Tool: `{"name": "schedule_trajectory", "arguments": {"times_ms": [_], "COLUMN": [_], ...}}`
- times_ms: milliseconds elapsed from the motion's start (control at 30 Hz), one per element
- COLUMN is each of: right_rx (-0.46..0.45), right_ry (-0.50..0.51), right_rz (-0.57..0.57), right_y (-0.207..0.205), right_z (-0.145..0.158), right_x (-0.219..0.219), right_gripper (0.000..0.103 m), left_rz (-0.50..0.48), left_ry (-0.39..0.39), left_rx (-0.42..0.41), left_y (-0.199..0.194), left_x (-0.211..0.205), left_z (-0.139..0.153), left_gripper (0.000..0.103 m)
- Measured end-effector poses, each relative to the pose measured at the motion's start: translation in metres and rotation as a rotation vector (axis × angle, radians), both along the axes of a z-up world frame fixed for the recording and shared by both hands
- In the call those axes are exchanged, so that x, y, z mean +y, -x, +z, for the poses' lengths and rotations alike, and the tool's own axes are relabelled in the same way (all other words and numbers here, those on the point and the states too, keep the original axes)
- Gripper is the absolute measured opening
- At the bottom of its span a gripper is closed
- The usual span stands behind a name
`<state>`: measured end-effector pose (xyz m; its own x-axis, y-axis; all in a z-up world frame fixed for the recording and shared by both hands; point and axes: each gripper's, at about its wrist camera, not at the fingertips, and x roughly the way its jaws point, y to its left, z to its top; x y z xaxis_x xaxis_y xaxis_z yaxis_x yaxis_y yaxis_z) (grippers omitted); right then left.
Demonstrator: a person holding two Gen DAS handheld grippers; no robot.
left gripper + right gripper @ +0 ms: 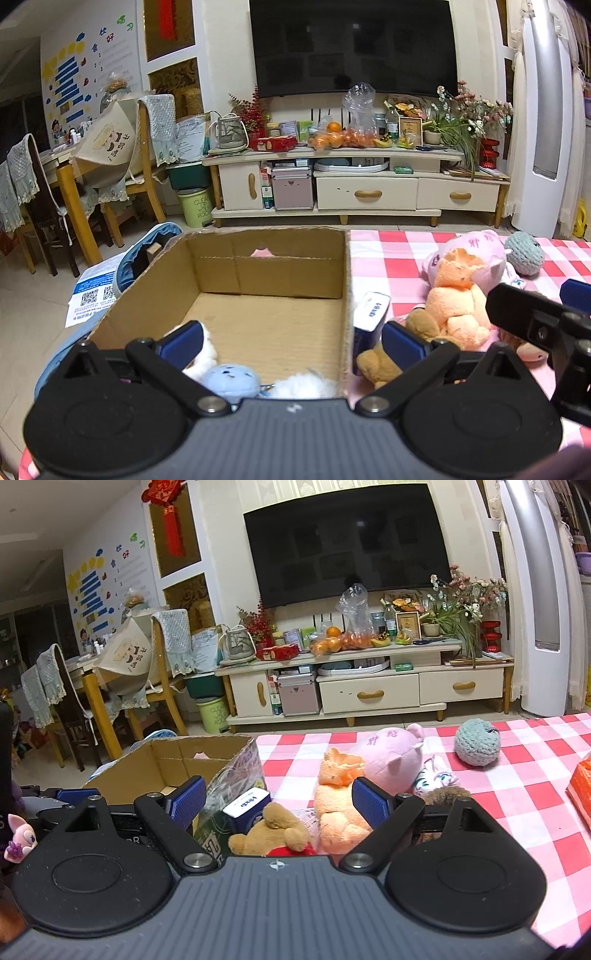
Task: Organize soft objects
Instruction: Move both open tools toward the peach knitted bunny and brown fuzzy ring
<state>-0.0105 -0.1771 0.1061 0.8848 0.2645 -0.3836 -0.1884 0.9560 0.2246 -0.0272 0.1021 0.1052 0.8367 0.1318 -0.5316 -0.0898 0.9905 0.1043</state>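
An open cardboard box [266,317] stands at the left end of the checked table [391,254]. A light-blue plush [231,380] and white plush toys [303,386] lie at its near end. My left gripper [291,341] is open and empty above the box's near edge. My right gripper [279,801] is open and empty above a brown bear [273,829] and an orange plush [340,805]. A pink pig [388,758], a small floral toy [434,777] and a grey-blue crochet ball [476,742] lie behind them. The box shows at left in the right wrist view [177,760].
A blue-and-white carton [245,806] stands against the box's right wall. An orange packet [581,790] lies at the table's right edge. Beyond the table are a TV cabinet [354,184], chairs [144,155] and a green bin [195,206].
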Motion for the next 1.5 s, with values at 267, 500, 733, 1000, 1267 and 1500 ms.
{"name": "schedule_trajectory", "arguments": {"times_ms": [267,500,733,1000,1267,1500], "right_rx": [-0.015,-0.025,-0.024,-0.021,-0.015,0.004], "right_ry": [-0.013,-0.016,-0.036,-0.054,-0.068,-0.076], "right_rz": [-0.043,-0.086,-0.134,-0.181,-0.219,-0.263], "right_y": [-0.001,0.0,0.0,0.003,0.006,0.004], "right_z": [-0.002,-0.005,-0.008,-0.011,-0.015,-0.02], "right_x": [0.0,0.001,0.001,0.001,-0.004,-0.009], "right_gripper": [0.103,0.103,0.103,0.103,0.103,0.103], "left_rz": [-0.021,-0.042,-0.06,-0.084,-0.101,-0.117], "left_ry": [-0.022,-0.045,-0.066,-0.087,-0.113,-0.132], "left_rx": [-0.003,-0.006,-0.006,-0.008,-0.003,0.009], "left_y": [-0.001,0.0,0.001,0.0,-0.002,-0.003], "left_x": [-0.018,-0.032,-0.044,-0.061,-0.074,-0.081], "left_z": [0.002,0.002,0.002,0.003,0.0,-0.005], "left_gripper": [0.102,0.102,0.102,0.102,0.102,0.102]}}
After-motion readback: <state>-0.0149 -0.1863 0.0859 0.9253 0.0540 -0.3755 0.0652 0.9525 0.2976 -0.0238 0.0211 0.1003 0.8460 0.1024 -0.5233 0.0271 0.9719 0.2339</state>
